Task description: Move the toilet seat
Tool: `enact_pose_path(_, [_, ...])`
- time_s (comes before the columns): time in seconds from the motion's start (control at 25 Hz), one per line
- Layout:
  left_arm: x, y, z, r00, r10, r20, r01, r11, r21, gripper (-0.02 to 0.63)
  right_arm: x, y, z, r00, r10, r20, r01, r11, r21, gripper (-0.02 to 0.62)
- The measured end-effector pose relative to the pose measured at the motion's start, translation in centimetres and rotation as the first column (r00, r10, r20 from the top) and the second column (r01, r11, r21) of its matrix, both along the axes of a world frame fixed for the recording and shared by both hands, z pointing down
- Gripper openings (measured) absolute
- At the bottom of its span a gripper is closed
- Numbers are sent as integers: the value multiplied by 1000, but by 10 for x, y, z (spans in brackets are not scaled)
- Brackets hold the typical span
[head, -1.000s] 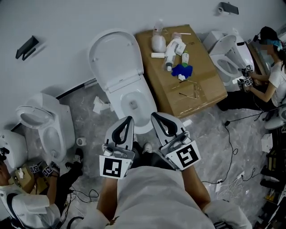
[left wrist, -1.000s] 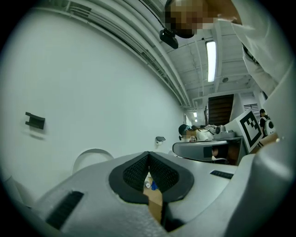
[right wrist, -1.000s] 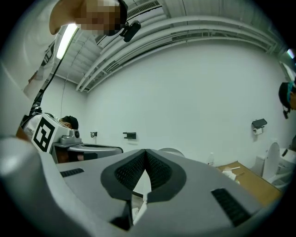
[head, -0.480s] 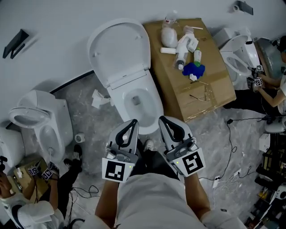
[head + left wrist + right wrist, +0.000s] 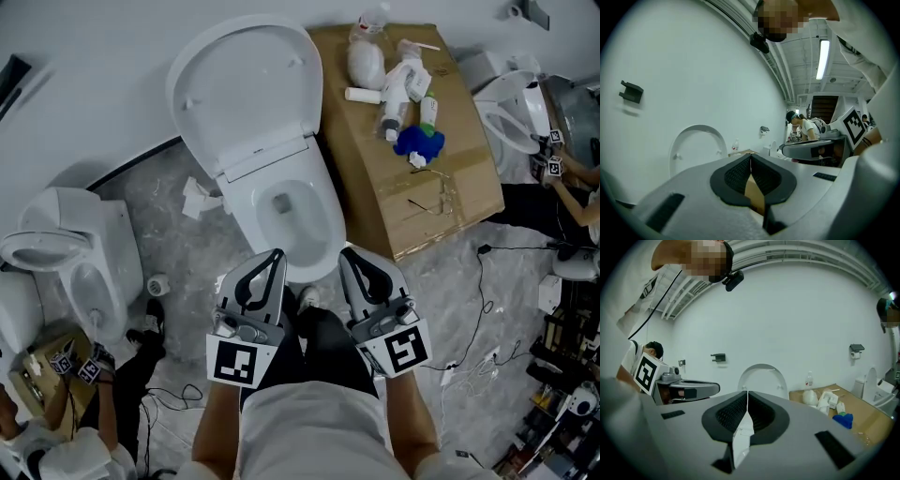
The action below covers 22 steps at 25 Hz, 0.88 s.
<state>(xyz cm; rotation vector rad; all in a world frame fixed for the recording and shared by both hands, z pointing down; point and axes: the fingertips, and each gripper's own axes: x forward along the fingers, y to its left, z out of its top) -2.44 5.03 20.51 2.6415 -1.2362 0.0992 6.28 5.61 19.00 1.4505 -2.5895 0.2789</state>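
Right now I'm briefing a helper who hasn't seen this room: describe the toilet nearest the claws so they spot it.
Find the brown cardboard box by the white wall; the toilet, lid raised, stands beside its left edge in the head view. Unlike the far-left toilet and far-right toilet, it sits ahead of the left claw and right claw.
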Motion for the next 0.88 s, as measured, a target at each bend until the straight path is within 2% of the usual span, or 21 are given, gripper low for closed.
enact_pose_path(0.4, [-4, -5, 66, 1000, 18, 5, -18, 996, -85, 12, 10, -7, 64, 999, 35, -20, -36, 997, -75, 14])
enact_pose_path(0.88, [-6, -8, 147, 999, -17, 52, 25, 989, -144, 12, 26, -4, 148, 999, 41, -29, -45, 986, -162, 15])
